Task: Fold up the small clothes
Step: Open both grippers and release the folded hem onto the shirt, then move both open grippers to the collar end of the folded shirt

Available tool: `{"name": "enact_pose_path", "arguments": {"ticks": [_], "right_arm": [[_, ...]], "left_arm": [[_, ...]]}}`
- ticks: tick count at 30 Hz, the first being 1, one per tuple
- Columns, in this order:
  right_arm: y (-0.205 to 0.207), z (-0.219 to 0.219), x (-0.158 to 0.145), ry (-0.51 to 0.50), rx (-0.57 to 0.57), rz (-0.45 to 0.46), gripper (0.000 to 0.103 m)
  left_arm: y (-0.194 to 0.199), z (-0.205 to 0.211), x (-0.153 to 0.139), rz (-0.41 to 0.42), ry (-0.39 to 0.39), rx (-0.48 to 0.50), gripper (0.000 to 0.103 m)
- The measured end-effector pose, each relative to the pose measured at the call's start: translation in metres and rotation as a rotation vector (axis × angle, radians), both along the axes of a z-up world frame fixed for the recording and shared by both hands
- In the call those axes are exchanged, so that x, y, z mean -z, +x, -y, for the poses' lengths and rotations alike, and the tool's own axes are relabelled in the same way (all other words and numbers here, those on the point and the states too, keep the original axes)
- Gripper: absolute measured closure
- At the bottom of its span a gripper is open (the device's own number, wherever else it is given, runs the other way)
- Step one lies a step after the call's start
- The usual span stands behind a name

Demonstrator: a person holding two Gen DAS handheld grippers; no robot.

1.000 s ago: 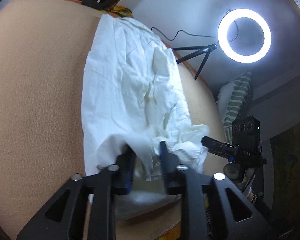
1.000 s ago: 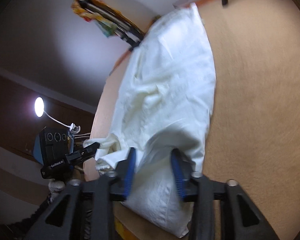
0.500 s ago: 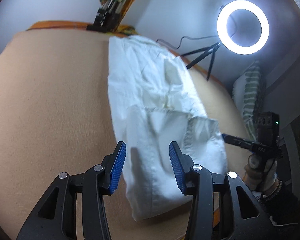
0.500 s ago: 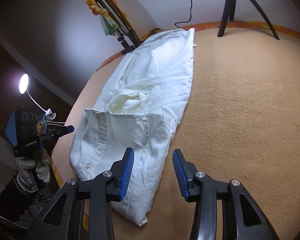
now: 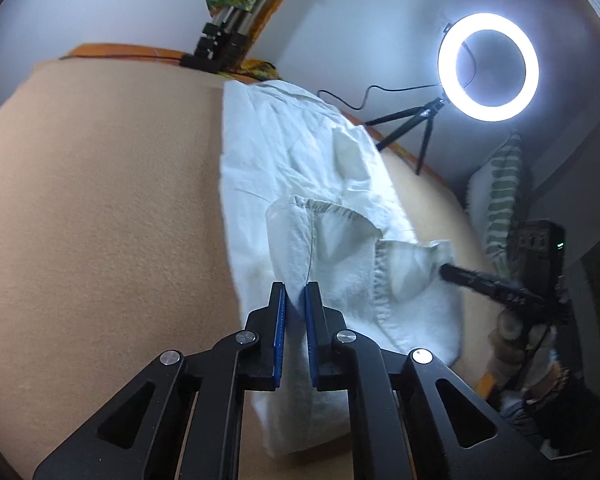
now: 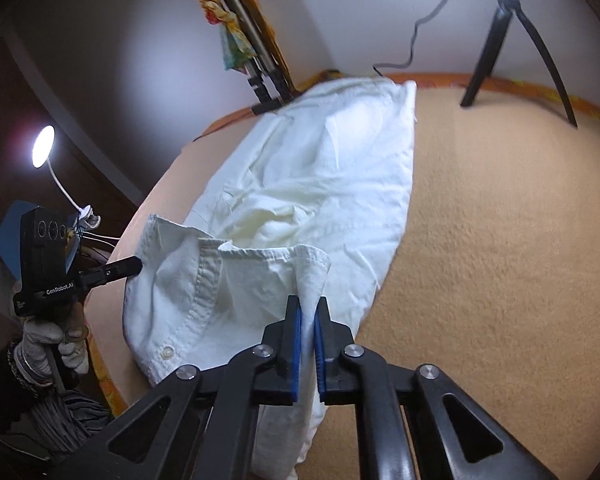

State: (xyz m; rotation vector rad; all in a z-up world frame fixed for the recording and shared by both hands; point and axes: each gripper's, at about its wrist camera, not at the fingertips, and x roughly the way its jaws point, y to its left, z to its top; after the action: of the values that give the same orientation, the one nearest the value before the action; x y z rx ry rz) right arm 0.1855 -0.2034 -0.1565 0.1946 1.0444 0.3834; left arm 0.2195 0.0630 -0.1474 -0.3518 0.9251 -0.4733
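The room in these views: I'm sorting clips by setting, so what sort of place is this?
Probably a home bedroom set up for filming: a white shirt lies on a tan blanket like a bed cover, a striped pillow leans nearby, and a ring light stands on a small tripod.

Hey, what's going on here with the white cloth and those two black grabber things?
A person is folding a white shirt on a tan blanket, with a handheld gripper in each hand. The left gripper and the right gripper have both just closed, each pinching a raised bit of the shirt's near edge, which is partly folded over. The rest of the shirt lies flat, stretching away towards the wall.
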Motion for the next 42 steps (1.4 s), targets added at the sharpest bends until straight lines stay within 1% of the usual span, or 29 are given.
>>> {"name": "enact_pose_path", "arguments": {"ticks": [1,2,3,4,6,7,8,9,12,15,17,20,23,24,26,28,29,30,31,33,36,38,40,42], "right_arm": [[0.004,-0.001,0.004,-0.024,0.005,-0.011,0.1],[0.007,0.0,0.009,-0.027,0.015,-0.026,0.1],[0.009,0.0,0.012,-0.027,0.023,-0.039,0.1],[0.009,-0.001,0.014,-0.045,0.02,-0.039,0.099],[0.008,-0.007,0.011,-0.101,0.011,-0.019,0.096],[0.007,-0.009,0.008,-0.139,0.015,-0.007,0.09],[0.006,-0.01,0.006,-0.174,0.025,0.002,0.078],[0.004,-0.01,0.001,-0.2,0.039,0.021,0.076],[-0.003,-0.009,-0.015,-0.189,0.043,0.066,0.076],[-0.013,-0.015,-0.033,-0.156,0.005,0.118,0.076],[-0.021,-0.022,-0.04,-0.117,-0.04,0.131,0.076],[-0.036,-0.036,-0.039,-0.107,-0.092,0.129,0.076],[-0.054,-0.053,-0.029,-0.107,-0.152,0.111,0.076],[-0.061,-0.059,-0.025,-0.126,-0.168,0.104,0.076],[-0.072,-0.072,-0.012,-0.197,-0.202,0.098,0.076],[-0.078,-0.081,0.003,-0.258,-0.238,0.074,0.076],[-0.081,-0.081,0.009,-0.272,-0.241,0.06,0.076],[-0.084,-0.081,0.015,-0.281,-0.242,0.049,0.076],[-0.088,-0.081,0.017,-0.286,-0.24,0.062,0.076],[-0.091,-0.082,0.015,-0.302,-0.251,0.066,0.076],[-0.085,-0.074,0.006,-0.25,-0.23,0.048,0.077],[-0.076,-0.069,-0.007,-0.216,-0.203,0.084,0.077],[-0.063,-0.062,-0.017,-0.192,-0.177,0.107,0.077],[-0.05,-0.055,-0.018,-0.202,-0.152,0.112,0.077]], "left_arm": [[0.003,-0.001,0.005,-0.015,0.007,-0.005,0.095],[0.005,-0.002,0.008,-0.027,-0.001,-0.008,0.095],[0.007,0.0,0.01,-0.039,0.009,-0.008,0.092],[0.008,0.0,0.01,-0.041,0.028,-0.006,0.091],[0.007,0.0,0.004,-0.022,0.045,-0.013,0.086],[0.006,-0.001,0.0,-0.01,0.066,-0.026,0.084],[0.004,-0.002,-0.003,0.007,0.086,-0.045,0.082],[0.002,-0.004,-0.008,0.03,0.095,-0.057,0.082],[-0.001,-0.006,-0.019,0.068,0.092,-0.054,0.081],[-0.004,0.001,-0.03,0.109,0.087,-0.025,0.081],[-0.007,0.011,-0.035,0.123,0.071,0.021,0.081],[-0.017,0.028,-0.034,0.113,0.06,0.102,0.081],[-0.037,0.05,-0.028,0.134,0.123,0.206,0.081],[-0.043,0.056,-0.026,0.138,0.141,0.233,0.081],[-0.051,0.068,-0.013,0.126,0.218,0.276,0.081],[-0.049,0.071,0.003,0.079,0.267,0.273,0.081],[-0.048,0.068,0.01,0.057,0.266,0.265,0.081],[-0.048,0.066,0.012,0.061,0.257,0.263,0.082],[-0.049,0.066,0.012,0.073,0.261,0.268,0.082],[-0.05,0.066,0.009,0.093,0.286,0.274,0.081],[-0.045,0.061,-0.002,0.111,0.266,0.232,0.081],[-0.037,0.059,-0.01,0.133,0.241,0.211,0.081],[-0.025,0.056,-0.015,0.146,0.242,0.198,0.081],[-0.013,0.053,-0.014,0.146,0.256,0.171,0.081]]}}
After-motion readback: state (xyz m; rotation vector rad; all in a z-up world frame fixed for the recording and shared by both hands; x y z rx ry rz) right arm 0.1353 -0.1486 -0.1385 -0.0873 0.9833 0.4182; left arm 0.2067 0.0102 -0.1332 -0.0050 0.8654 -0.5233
